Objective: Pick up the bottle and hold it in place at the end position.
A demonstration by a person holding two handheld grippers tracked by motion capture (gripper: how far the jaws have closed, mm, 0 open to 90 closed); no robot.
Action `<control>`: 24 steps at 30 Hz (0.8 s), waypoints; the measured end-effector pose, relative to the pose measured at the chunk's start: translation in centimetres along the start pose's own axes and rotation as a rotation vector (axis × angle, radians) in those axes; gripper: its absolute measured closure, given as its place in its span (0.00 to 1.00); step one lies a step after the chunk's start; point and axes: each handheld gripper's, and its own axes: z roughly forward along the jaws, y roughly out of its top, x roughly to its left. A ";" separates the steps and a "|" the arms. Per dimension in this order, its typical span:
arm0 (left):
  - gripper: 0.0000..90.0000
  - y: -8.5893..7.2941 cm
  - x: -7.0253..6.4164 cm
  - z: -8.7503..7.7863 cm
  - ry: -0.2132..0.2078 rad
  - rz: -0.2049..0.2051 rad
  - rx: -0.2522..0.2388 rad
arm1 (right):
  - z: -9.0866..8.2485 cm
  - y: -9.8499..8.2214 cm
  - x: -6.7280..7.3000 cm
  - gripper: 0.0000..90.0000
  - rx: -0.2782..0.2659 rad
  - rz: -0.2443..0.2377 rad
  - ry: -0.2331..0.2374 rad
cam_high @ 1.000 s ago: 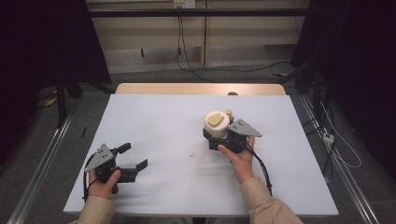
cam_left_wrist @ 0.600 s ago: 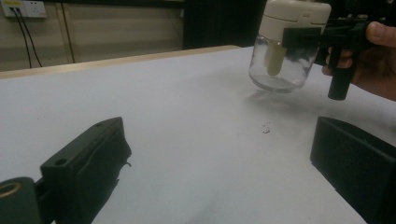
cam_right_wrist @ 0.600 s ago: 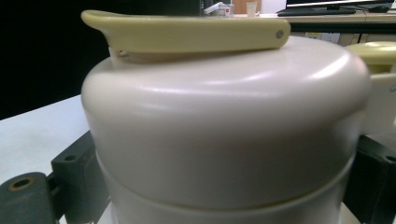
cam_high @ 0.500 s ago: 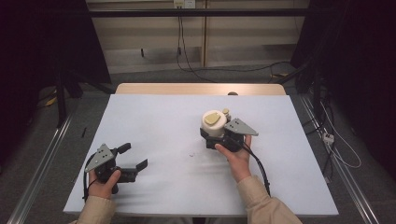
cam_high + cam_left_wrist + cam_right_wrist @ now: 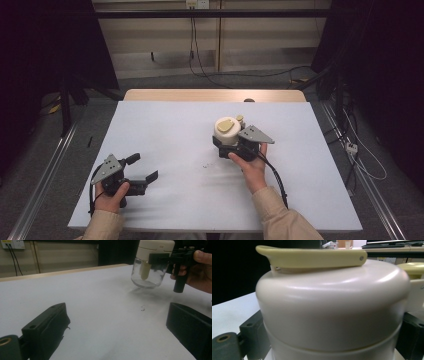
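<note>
Right gripper (image 5: 231, 145): jaws clamped on cream-lidded glass jar (image 5: 150, 267), held between them clear of the table (image 5: 165, 125) | Left gripper (image 5: 142, 169): jaws spread, nothing between them, well apart from jar, resting low.

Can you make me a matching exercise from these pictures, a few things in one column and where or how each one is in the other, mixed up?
Things:
1. glass jar
2. left gripper
3. yellow flip tab
4. cream lid

States:
A. lying flat on top of the lid
B. open, holding nothing, low over the table
C. lifted off the table, held by the right gripper
D. capping the jar, between the right gripper's jaws

Pairs: 1-C, 2-B, 3-A, 4-D
</note>
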 end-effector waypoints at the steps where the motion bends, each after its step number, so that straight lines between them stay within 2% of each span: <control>1: 0.04 0.0 0.0 0.0 0.001 0.000 0.000 | 0.0 0.0 0.0 0.08 0.000 0.003 -0.001; 13: 0.04 0.0 0.0 0.0 0.005 -0.005 0.000 | 0.6 0.2 0.2 0.08 -0.001 -0.015 0.014; 24: 0.04 0.0 0.0 0.0 0.005 -0.008 -0.001 | 1.2 0.1 0.4 0.08 0.001 -0.009 0.019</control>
